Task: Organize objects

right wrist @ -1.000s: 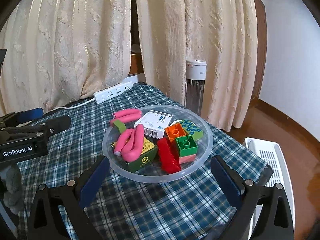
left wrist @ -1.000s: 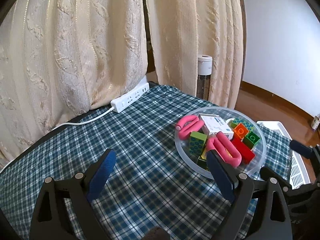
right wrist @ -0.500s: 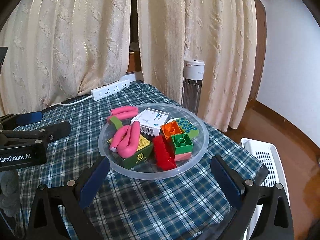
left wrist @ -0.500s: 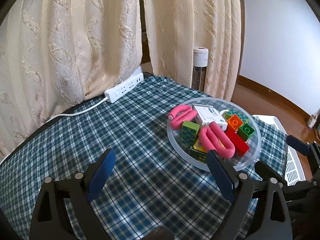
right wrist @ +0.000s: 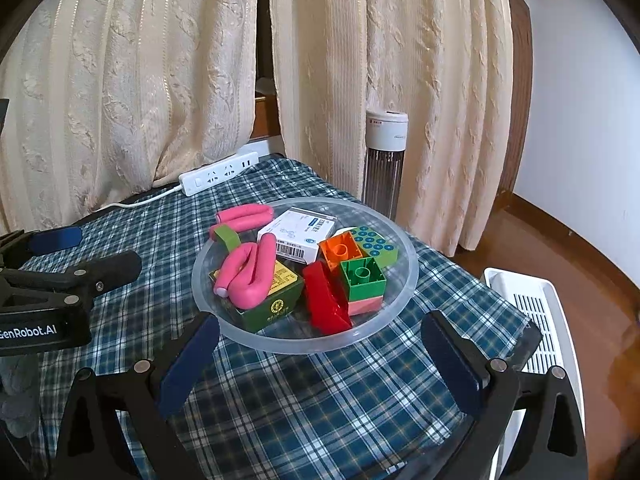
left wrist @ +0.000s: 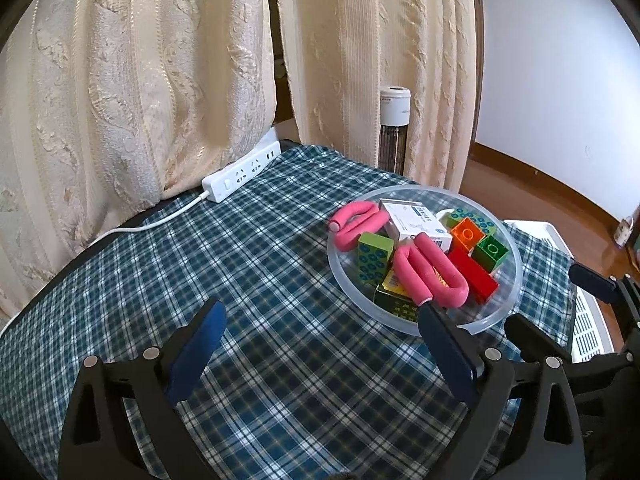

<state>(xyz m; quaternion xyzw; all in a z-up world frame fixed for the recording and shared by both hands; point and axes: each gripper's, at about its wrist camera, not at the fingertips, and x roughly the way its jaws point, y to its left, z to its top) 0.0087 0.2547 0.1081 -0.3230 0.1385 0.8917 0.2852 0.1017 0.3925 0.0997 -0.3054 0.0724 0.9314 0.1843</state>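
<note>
Closest to the cameras are the two grippers, both hanging over the plaid tablecloth (left wrist: 256, 272) on the near side of the clear plastic bowl (right wrist: 404, 300), which I'll use as the landmark. The right gripper (right wrist: 320, 354) sits straight in front of the bowl with its jaws spread wide, nothing between them but cloth and the bowl's near rim. The left gripper (left wrist: 320, 344) is off to the bowl's left, jaws also wide apart and just been opening a bit more, with only tablecloth between them. Its right finger overlaps the bowl's near edge in the left wrist view, so a bit of the rim is hidden there.

Everything to be sorted is piled inside the bowl. On the near side there's a dark green box with a yellow label (right wrist: 276, 296), with a bent pink foam roller (right wrist: 250, 272) lying on top of it. Next to that is a red block (right wrist: 326, 300), then a green brick on a pink one (right wrist: 362, 280) and an orange brick (right wrist: 340, 250). Toward the far side are a white medicine box (right wrist: 298, 234), a green block with blue dots (right wrist: 378, 246) and a second pink roller (right wrist: 244, 216) leaning over the far-left rim.

Beyond the bowl, a white power strip (left wrist: 242, 172) lies at the table's far edge under the cream curtains (left wrist: 140, 80). A tall white-topped cylinder appliance (right wrist: 386, 160) stands on the floor behind the bowl, and a white slotted tray (right wrist: 536, 320) sits off the table to the bowl's right.
</note>
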